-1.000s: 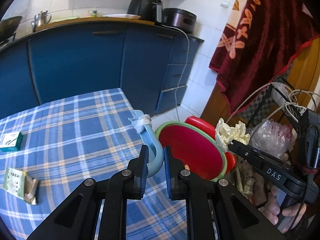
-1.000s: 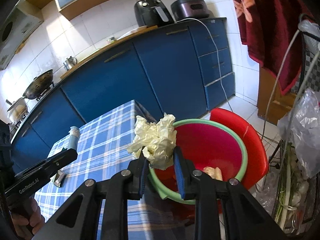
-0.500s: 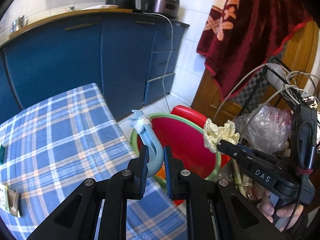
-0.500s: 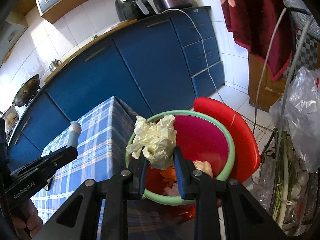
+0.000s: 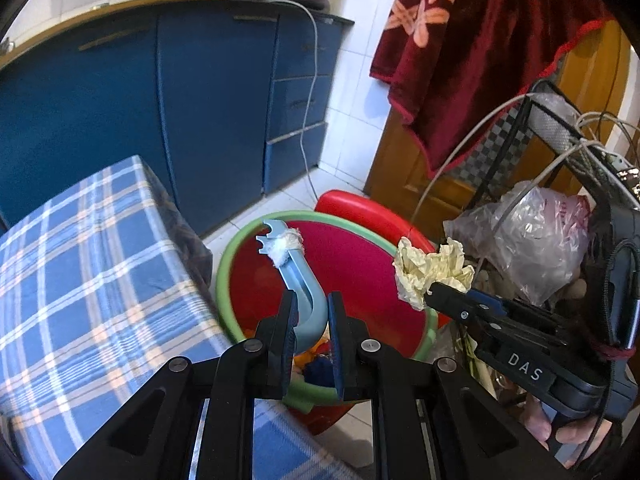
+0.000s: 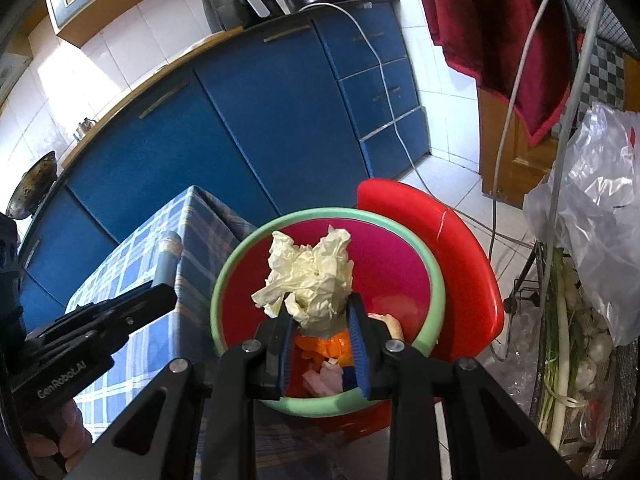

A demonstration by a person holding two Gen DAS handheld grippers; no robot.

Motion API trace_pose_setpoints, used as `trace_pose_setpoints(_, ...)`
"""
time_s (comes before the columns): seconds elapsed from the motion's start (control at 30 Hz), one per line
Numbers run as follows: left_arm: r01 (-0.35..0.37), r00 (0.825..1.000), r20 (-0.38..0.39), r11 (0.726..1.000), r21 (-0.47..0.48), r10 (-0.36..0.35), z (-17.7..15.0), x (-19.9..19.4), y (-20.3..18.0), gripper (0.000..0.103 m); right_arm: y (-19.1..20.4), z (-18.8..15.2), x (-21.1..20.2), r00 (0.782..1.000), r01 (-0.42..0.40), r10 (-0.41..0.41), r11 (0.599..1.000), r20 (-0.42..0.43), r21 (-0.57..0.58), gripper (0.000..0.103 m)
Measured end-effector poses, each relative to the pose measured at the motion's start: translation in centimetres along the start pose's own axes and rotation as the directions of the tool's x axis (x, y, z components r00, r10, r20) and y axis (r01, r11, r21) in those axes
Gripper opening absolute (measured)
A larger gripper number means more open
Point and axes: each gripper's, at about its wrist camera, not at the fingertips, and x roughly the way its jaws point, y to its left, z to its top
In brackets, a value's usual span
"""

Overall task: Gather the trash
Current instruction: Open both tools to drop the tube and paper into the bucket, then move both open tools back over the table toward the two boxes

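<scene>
both grippers have moved off the checked table (image 5: 80,280) and now hang over the red bin (image 5: 360,264) with the green rim. a second ago the bin was ahead of them; now it sits right under the fingers. that looks like the trash is ready to be dropped in, but nothing has been let go yet.

the left gripper (image 5: 312,320) is nearly closed, pinching the blue plastic hook (image 5: 300,280) at its bent bottom end. the hook's long side runs up and away from the fingers, over the bin's middle. its notched tip, wrapped in white tape, points to the far rim of the bin.

the right gripper (image 6: 320,332) is a bit wider, squeezing the crumpled yellow paper (image 6: 308,276). the paper ball sticks up above the fingers, over the bin's middle. it is a lump, so it has no real long side.

inside the bin, orange and pink scraps (image 6: 326,360) already lie at the bottom.
</scene>
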Motion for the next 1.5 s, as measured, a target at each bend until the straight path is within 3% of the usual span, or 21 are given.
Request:
trace_pose_setpoints(0.47, 0.011, 0.996, -0.092, 1.0, -0.011, -0.012, -0.6, 4.3, 0.0, 0.015, -1.2, -0.5, 2.3, 0.998, 0.018, -0.016, 1.0, -0.059, 0.022, 0.029)
trace_pose_setpoints(0.63, -0.025, 0.995, -0.095, 0.999, -0.025, 0.023, -0.6, 4.5, 0.3, 0.019, -1.5, -0.5, 2.4, 0.998, 0.015, -0.012, 0.999, -0.056, 0.046, 0.034)
trace_pose_setpoints(0.73, -0.036, 0.995, -0.093, 0.998, -0.043, 0.032, -0.5, 4.4, 0.7, 0.028, -1.5, -0.4, 2.4, 0.998, 0.011, -0.008, 0.999, -0.06, 0.048, 0.037)
trace_pose_setpoints(0.97, -0.044, 0.997, -0.073, 0.997, -0.063, 0.039, -0.5, 3.4, 1.3, 0.03, -1.4, -0.4, 2.3, 0.998, 0.01, -0.006, 0.998, -0.062, 0.057, 0.053)
trace_pose_setpoints(1.5, -0.062, 0.998, -0.022, 0.99, -0.127, 0.06, -1.0, -0.4, 2.5, 0.03, 0.1, -0.5, 0.0, 0.999, -0.024, 0.025, 0.999, -0.022, 0.028, 0.055)
